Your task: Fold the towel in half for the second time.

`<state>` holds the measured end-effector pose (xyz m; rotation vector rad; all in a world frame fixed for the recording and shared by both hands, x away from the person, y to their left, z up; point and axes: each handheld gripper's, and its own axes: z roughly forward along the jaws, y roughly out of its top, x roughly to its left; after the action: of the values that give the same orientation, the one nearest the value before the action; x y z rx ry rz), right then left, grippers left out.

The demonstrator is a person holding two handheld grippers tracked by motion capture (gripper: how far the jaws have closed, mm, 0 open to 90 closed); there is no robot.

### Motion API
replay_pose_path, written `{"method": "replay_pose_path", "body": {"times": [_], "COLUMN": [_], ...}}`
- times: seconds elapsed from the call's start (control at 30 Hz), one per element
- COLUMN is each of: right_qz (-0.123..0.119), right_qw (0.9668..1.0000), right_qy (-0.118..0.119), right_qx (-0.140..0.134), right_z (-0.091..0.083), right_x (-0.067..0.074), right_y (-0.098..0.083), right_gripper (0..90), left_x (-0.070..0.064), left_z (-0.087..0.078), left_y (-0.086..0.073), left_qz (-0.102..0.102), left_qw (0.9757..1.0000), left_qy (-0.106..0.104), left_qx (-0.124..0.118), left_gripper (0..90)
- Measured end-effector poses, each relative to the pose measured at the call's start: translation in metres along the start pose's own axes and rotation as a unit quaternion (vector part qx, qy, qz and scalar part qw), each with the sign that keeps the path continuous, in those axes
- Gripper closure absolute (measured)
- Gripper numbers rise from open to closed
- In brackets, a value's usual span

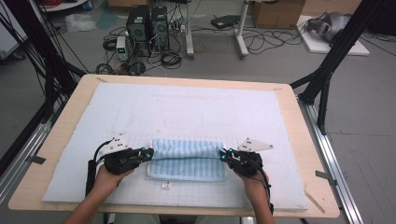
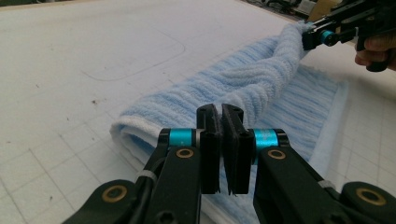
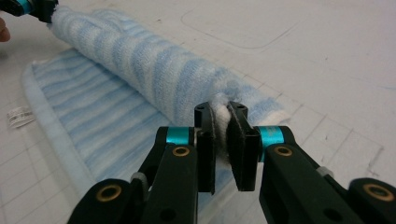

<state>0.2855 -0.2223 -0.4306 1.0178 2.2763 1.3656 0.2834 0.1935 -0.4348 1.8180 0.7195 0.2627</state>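
Presently, left gripper [image 1: 148, 153] pinches the towel [image 1: 187, 161] at its left end, jaws clamped on the cloth; towel lies blue-striped, partly rolled, on the white foam pad [image 1: 140, 112]; right gripper [image 1: 223, 156] grips the towel's right end, jaws narrow around a fold.

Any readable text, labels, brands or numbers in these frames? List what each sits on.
No text can be read.
Care tag at the towel's edge: dark print, too blurred to read.
Computer towers on the floor: no legible brand.
Cardboard box: no legible marking.
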Motion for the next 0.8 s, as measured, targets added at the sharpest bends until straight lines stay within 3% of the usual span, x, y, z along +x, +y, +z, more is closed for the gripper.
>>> {"method": "replay_pose_path", "body": {"times": [0.33, 0.37, 0.43, 0.5, 0.6, 0.7, 0.8], "right_qz": [-0.043, -0.047, -0.047, -0.039, -0.02, -0.02, -0.029], "right_qw": [0.9988, 0.9986, 0.9985, 0.9991, 0.999, 0.9982, 0.999], "right_qy": [-0.002, 0.002, 0.006, 0.011, 0.015, 0.026, 0.024], "right_qx": [0.02, 0.026, 0.028, 0.008, -0.036, -0.051, -0.026], "right_z": [-0.017, -0.017, -0.02, -0.027, -0.038, -0.035, -0.021], "right_x": [0.018, 0.019, 0.02, 0.019, 0.018, 0.02, 0.023], "right_y": [-0.012, -0.012, -0.014, -0.013, -0.006, 0.0, 0.002], "right_gripper": [80.9, 78.9, 71.5, 67.6, 67.4, 67.4, 67.5], "left_x": [-0.017, -0.018, -0.016, -0.014, -0.011, -0.007, -0.004], "left_z": [-0.012, -0.014, -0.018, -0.021, -0.023, -0.012, 0.002], "left_y": [-0.013, -0.013, -0.01, -0.005, 0.0, 0.001, -0.001], "left_qz": [0.01, 0.01, -0.007, -0.025, -0.033, -0.029, -0.029], "left_qw": [0.9996, 0.9996, 0.9996, 0.9994, 0.9989, 0.9996, 0.9993], "left_qy": [-0.016, -0.017, -0.026, -0.021, -0.014, -0.001, 0.01], "left_qx": [0.02, 0.019, 0.009, -0.011, -0.029, -0.007, 0.023], "left_gripper": [84.7, 83.2, 70.2, 57.1, 54.6, 55.0, 56.7]}}
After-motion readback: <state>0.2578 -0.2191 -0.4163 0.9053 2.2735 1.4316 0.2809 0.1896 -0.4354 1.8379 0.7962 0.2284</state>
